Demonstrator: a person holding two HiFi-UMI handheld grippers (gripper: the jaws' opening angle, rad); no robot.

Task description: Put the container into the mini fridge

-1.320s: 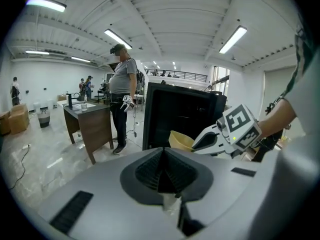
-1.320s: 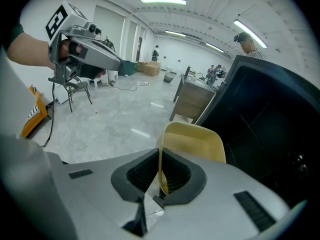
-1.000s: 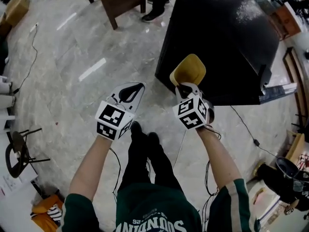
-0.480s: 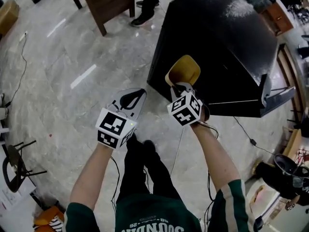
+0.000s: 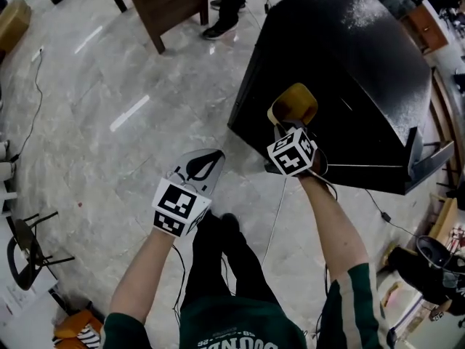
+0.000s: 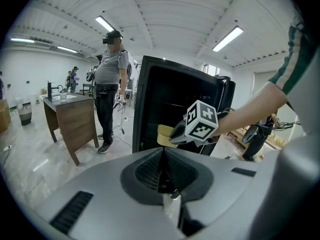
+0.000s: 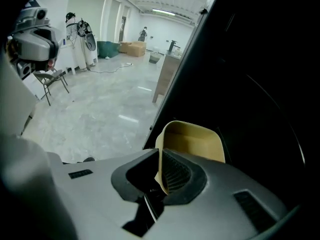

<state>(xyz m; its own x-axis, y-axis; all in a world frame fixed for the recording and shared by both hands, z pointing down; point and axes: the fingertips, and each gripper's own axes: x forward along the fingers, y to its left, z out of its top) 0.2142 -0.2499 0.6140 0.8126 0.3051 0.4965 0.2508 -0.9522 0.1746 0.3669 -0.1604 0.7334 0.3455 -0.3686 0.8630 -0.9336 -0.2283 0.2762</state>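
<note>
Right gripper (image 5: 285, 127) fingers pinch the rim of a yellow plastic container (image 5: 293, 105) before the black mini fridge (image 5: 349, 57). Left gripper (image 5: 197, 166) fingers are closed on nothing.

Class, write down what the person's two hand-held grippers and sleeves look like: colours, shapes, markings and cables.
Both the left hand-held gripper and the right hand-held gripper have smooth grey shells and dark ribbed pads. Each carries a white cube with black square markers. A thin cable hangs below the right one. The short sleeves are dark green; the right sleeve has a pale stripe.
</note>
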